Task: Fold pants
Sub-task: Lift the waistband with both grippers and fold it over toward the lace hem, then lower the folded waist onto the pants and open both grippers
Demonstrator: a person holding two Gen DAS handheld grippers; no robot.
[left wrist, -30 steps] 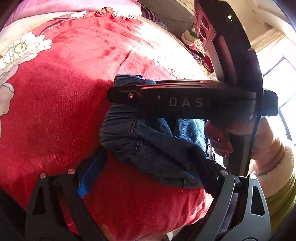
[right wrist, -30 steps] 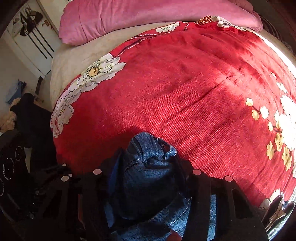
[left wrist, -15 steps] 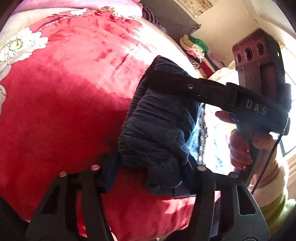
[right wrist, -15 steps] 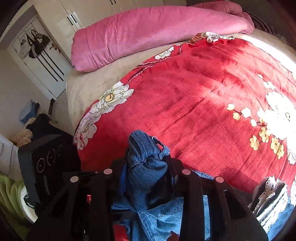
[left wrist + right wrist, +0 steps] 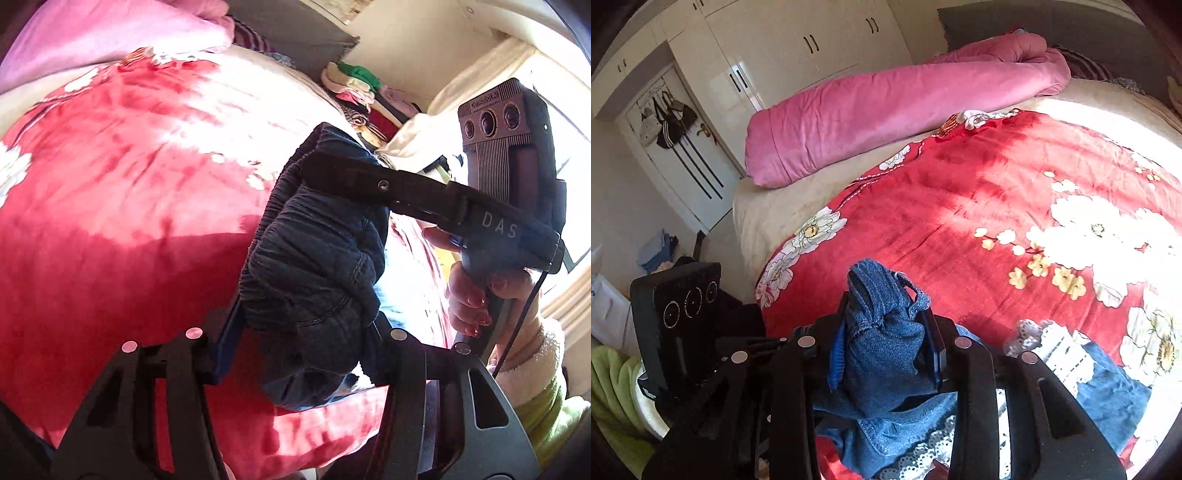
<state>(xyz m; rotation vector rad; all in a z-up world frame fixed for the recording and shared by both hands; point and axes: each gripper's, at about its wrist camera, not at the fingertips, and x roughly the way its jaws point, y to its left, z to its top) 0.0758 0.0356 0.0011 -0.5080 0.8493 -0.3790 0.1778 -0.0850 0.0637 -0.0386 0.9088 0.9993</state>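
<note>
Denim pants (image 5: 314, 273) hang bunched above the red floral bedspread (image 5: 110, 206), gripped at two spots, so folding looks barely begun: nothing lies flat yet, and spreading, smoothing and every fold remain. Left claw (image 5: 306, 350) is partly closed, pinching a thick dark wad of gathered waistband. Right claw (image 5: 886, 339) is likewise narrowed onto a knot of lighter blue cloth with a belt loop poking up. More denim, edged with white lace trim (image 5: 1052, 347), trails down onto the bed by the near edge.
</note>
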